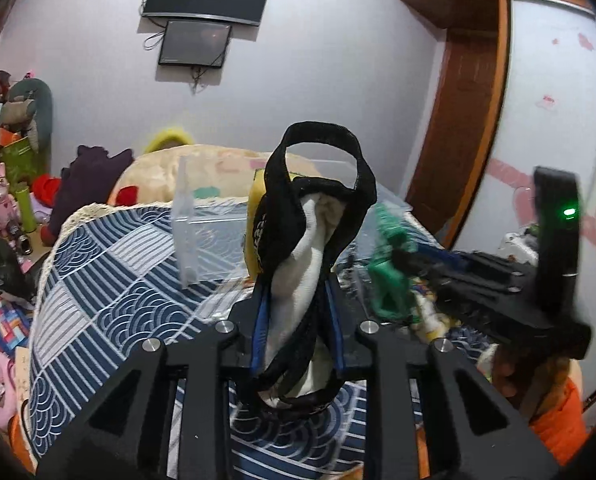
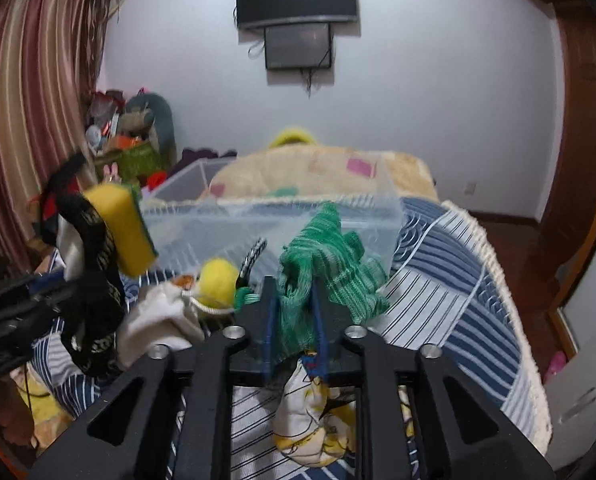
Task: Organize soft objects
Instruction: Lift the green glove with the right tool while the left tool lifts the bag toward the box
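Black-edged cloth with a white lining (image 1: pixel 305 264) stands up between the jaws of the left gripper (image 1: pixel 298 320), which are closed down to a narrow gap on the bundle; a yellow sponge (image 1: pixel 258 232) seems to ride with it, though I cannot tell whether the jaws pinch it too. The right gripper (image 2: pixel 296 320) has its jaws closed tightly on a green knitted cloth (image 2: pixel 325 264), with a white and yellow printed cloth (image 2: pixel 313 420) hanging below them. Both loads are held above the near part of the bed (image 2: pixel 457 280), just short of the clear plastic box (image 2: pixel 282 216) that sits toward the middle of the bed.

I judge the step to be carrying these soft things into the box. To do it well, bring each gripper over the near wall of the box and well inside the rim before opening, since limp cloth trails below the jaws and may drape over the wall. Take one gripper at a time, as they are close together. Open fully and lift straight up, so the knit does not snag. More soft items, among them a yellow ball (image 2: pixel 218 280) and a white pouch (image 2: pixel 158 320), lie on the bed just before the box, not yet moved.
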Motion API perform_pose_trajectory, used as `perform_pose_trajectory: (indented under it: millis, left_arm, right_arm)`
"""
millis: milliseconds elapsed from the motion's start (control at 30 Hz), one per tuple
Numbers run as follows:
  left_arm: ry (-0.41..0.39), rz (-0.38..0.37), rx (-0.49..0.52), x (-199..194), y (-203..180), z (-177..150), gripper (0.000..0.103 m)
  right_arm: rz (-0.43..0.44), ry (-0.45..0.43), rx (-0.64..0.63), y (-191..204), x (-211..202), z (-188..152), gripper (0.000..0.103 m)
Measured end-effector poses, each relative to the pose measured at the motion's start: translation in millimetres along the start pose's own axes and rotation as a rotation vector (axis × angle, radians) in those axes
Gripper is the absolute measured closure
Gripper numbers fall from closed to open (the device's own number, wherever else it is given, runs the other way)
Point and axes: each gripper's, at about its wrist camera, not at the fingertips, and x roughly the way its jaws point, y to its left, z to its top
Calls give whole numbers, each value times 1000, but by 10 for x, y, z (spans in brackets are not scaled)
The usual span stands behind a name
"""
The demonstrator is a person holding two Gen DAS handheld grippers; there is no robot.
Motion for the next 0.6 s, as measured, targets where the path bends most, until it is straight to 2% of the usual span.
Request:
perform_pose_trajectory:
  millis: [67,133,333,467,600]
  left_arm:
    - [-5,-37,5,-8,-30,5,78]
    - [1,-71,21,11,-79,-17,78]
    - [54,-148,89,155,-237,-159,78]
    - [78,-148,134,224,-319,-238,78]
    - [95,-131,127,293,-294,-244,78]
  right_arm:
    - [2,-2,3,1,-17,-3,62]
    - [9,-31,7,8,-116,17,52]
    - [77,-91,37,-9,-324,116,51]
    - [101,-81,15,56,-292,123,51]
    - [101,-59,-11,99,-203,91,51]
